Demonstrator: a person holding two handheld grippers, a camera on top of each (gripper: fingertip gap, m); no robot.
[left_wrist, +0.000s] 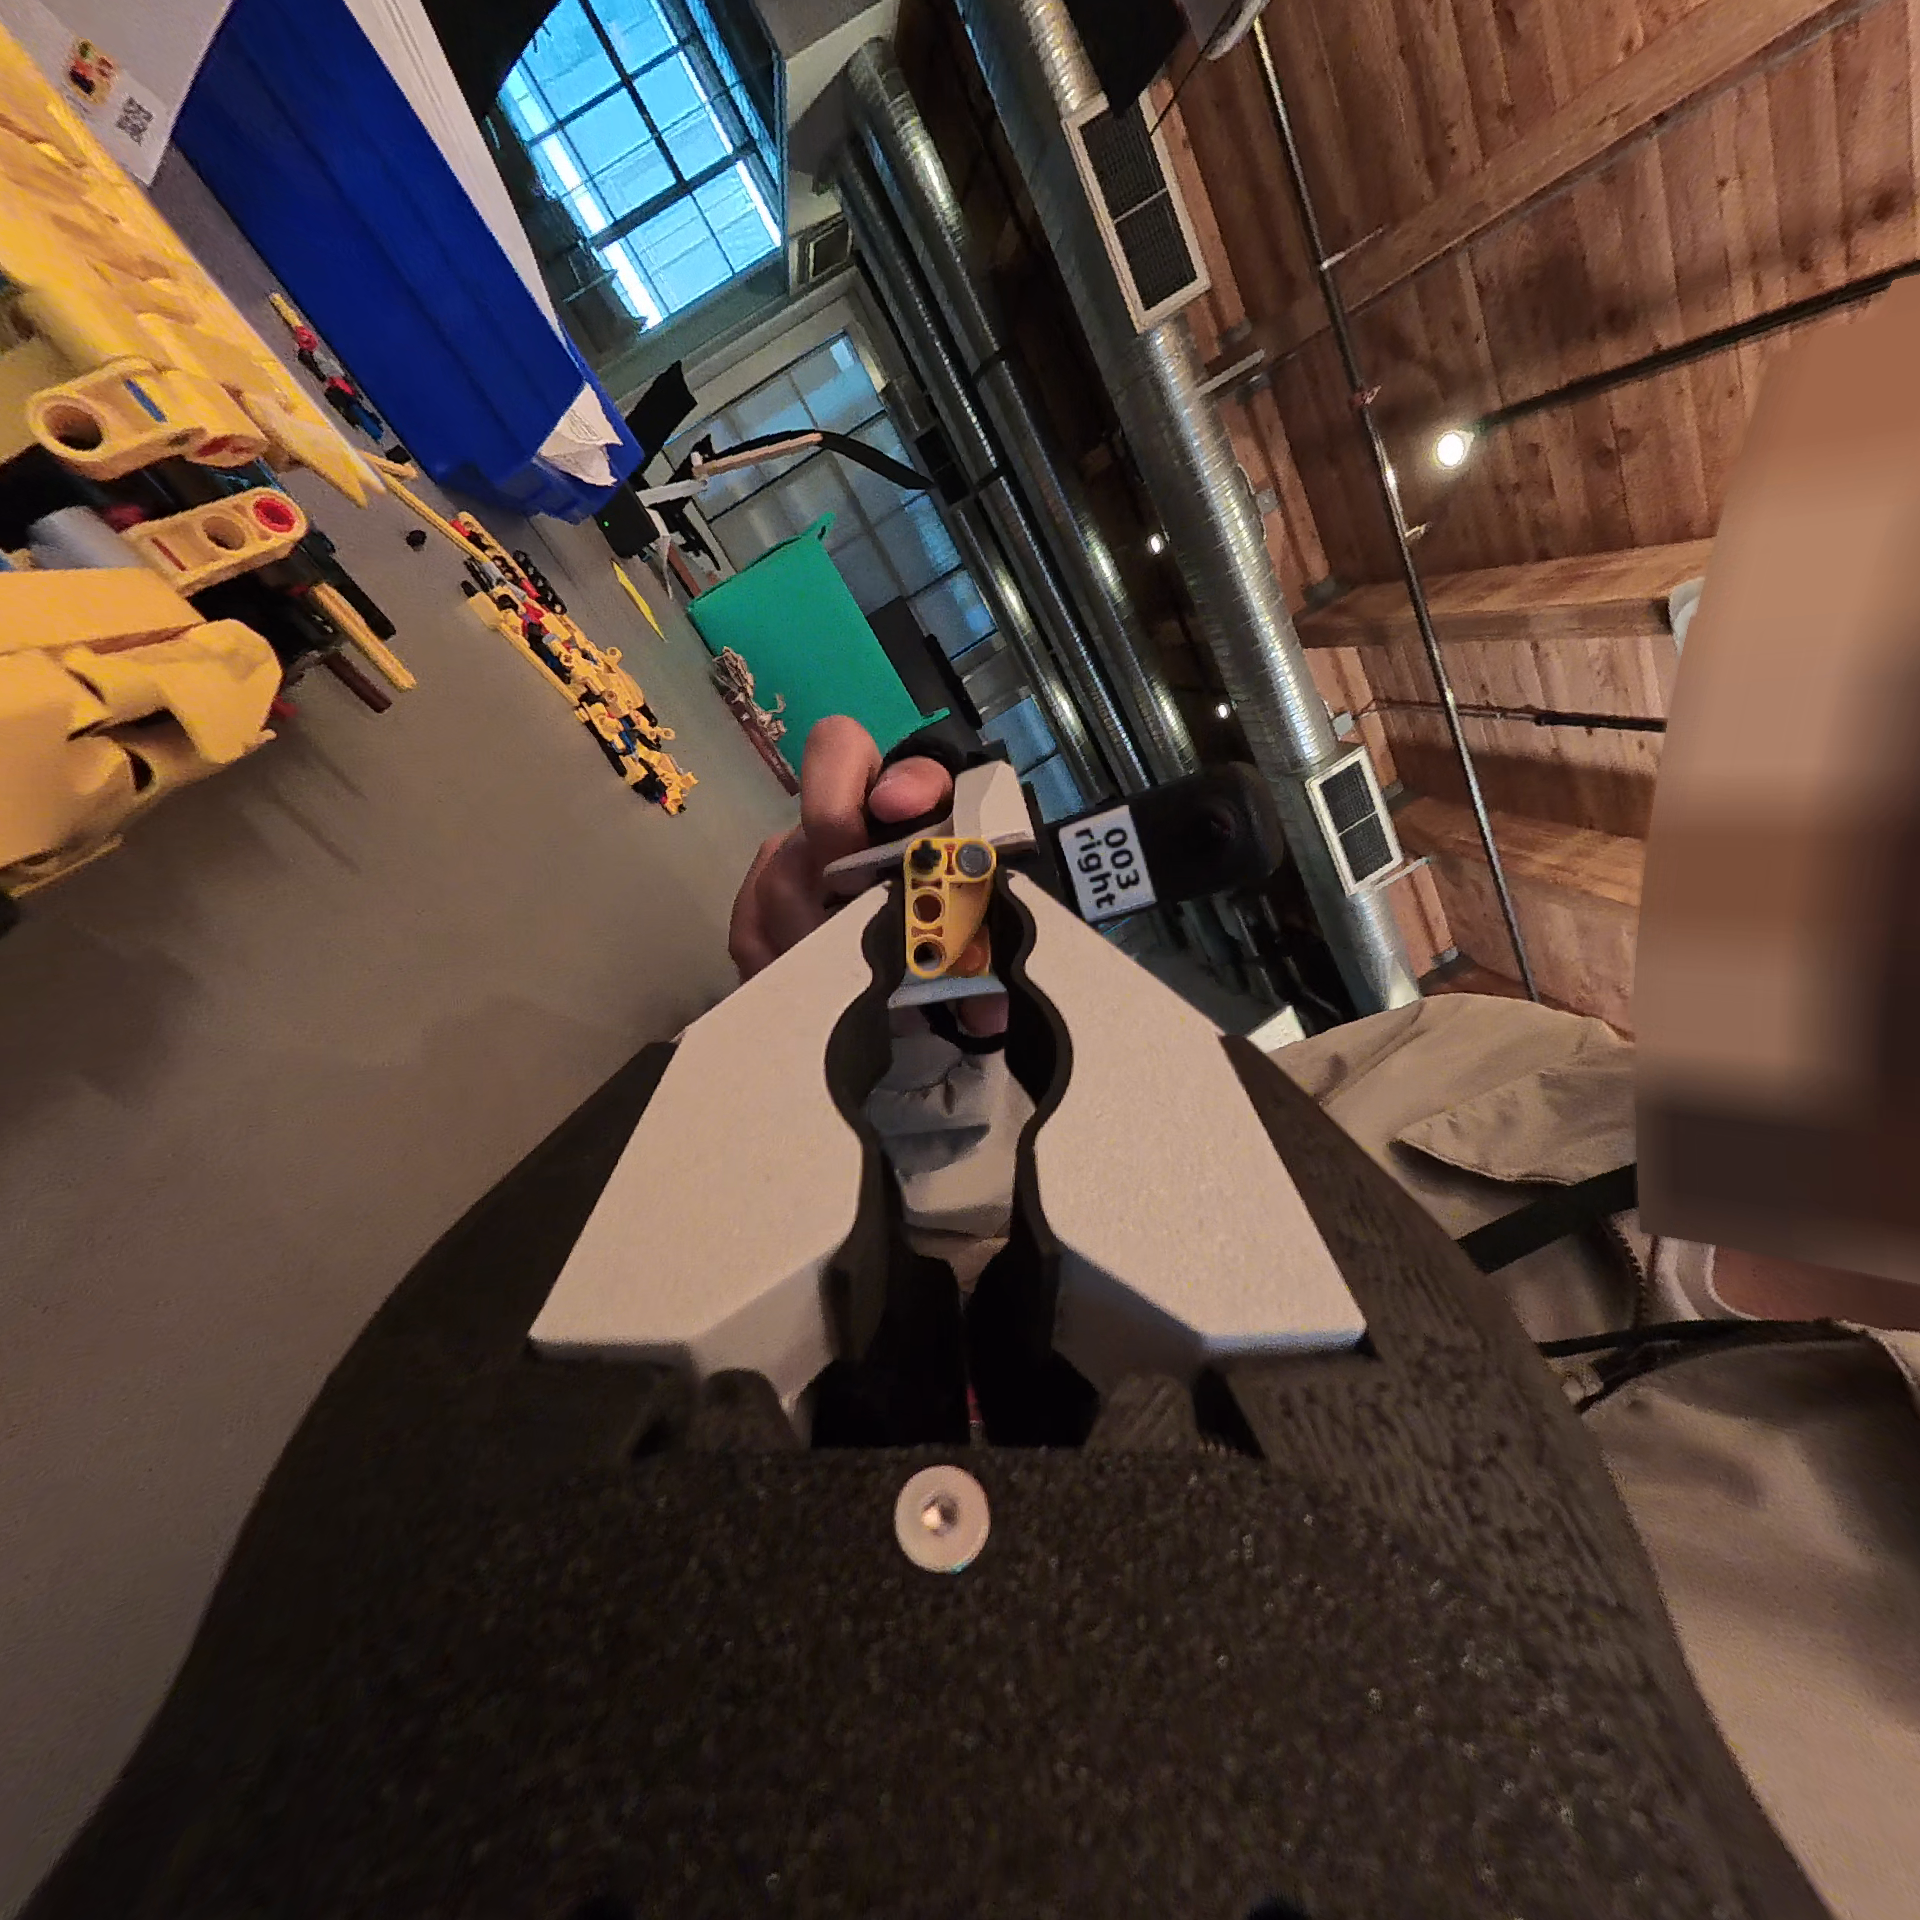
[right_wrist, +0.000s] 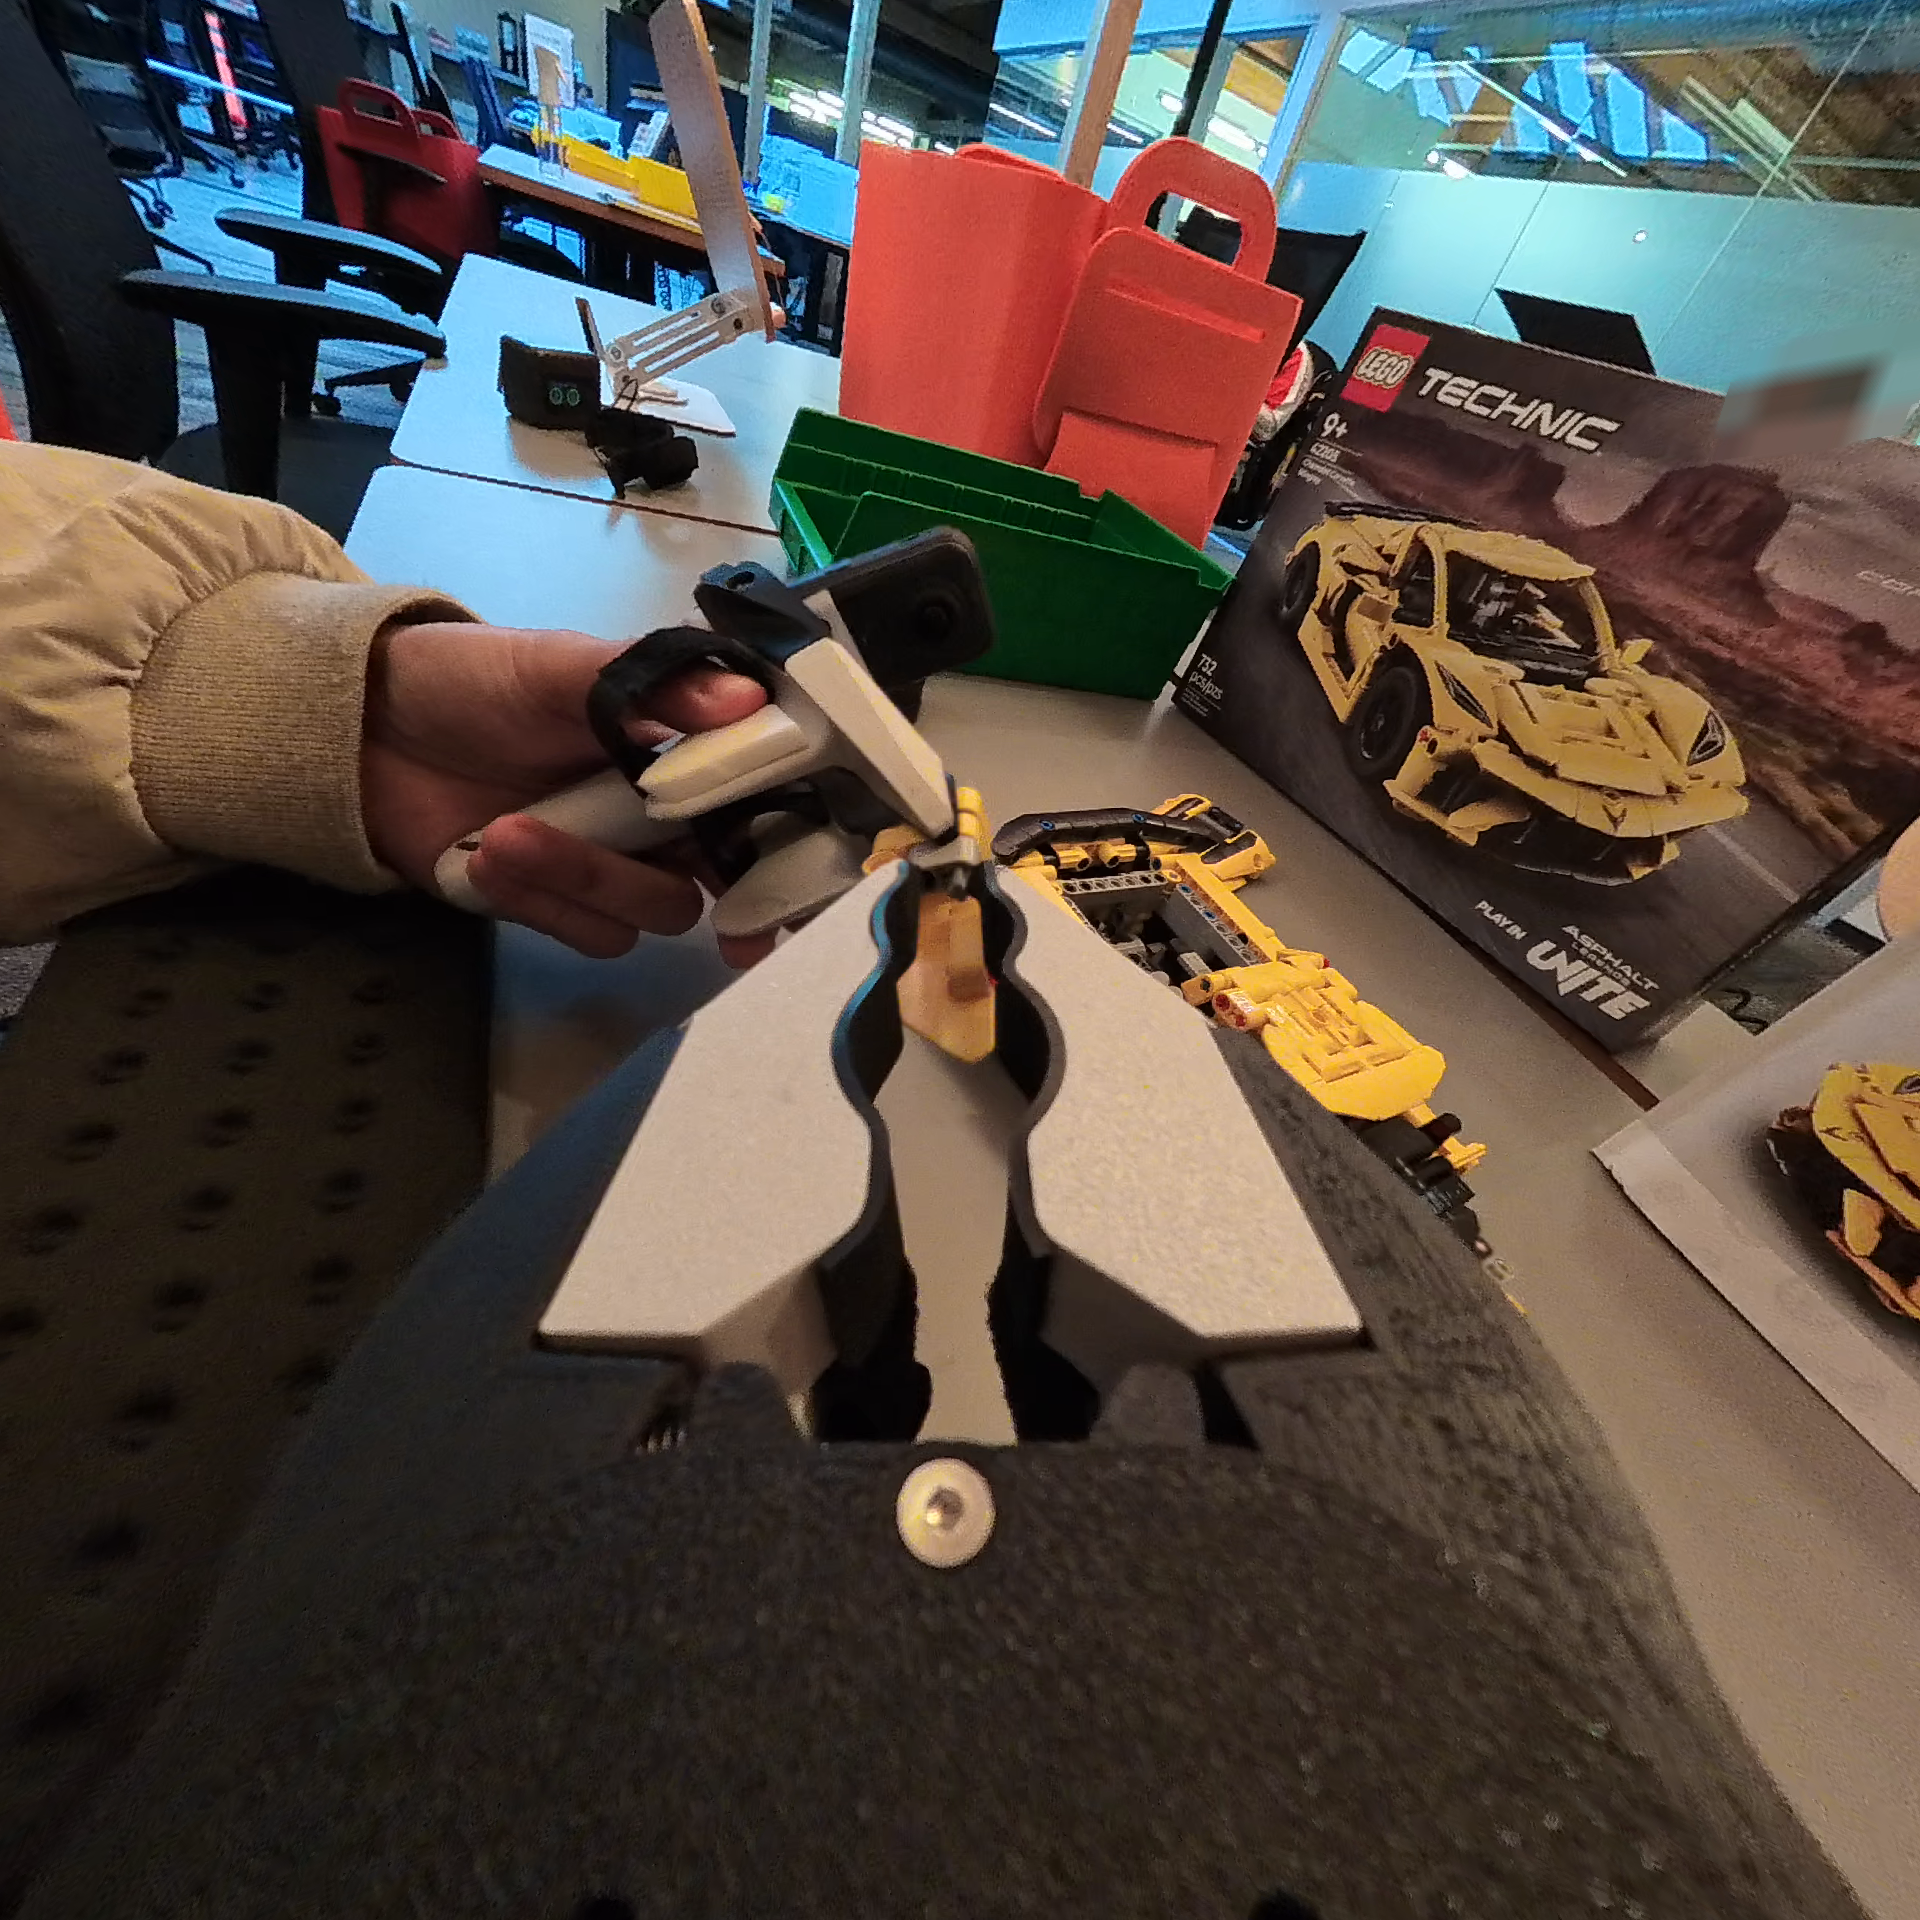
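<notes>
A small yellow Technic piece (left_wrist: 930, 925) with round holes, a grey pin and a black axle at its top end, is held in the air above the table. My left gripper (left_wrist: 951, 894) is shut on its sides. My right gripper (left_wrist: 956, 831), in a person's hand, meets it from the far side. In the right wrist view my right gripper (right_wrist: 943, 883) is closed on the same yellow piece (right_wrist: 951, 987), which looks blurred between its fingers. The left gripper (right_wrist: 940, 810) comes in from the left, held by a hand in a beige sleeve (right_wrist: 208, 675), tip to tip with mine.
A partly built yellow car chassis (right_wrist: 1278, 987) lies on the grey table just behind the grippers. A set box (right_wrist: 1558, 675), a green bin (right_wrist: 1018, 561), an orange felt bag (right_wrist: 1039, 312) and an open booklet (right_wrist: 1818, 1164) stand around it. Loose yellow parts (left_wrist: 582, 665) and a blue bin (left_wrist: 395, 260) show in the left wrist view. Both grippers' tips are close together, under 4 cm apart.
</notes>
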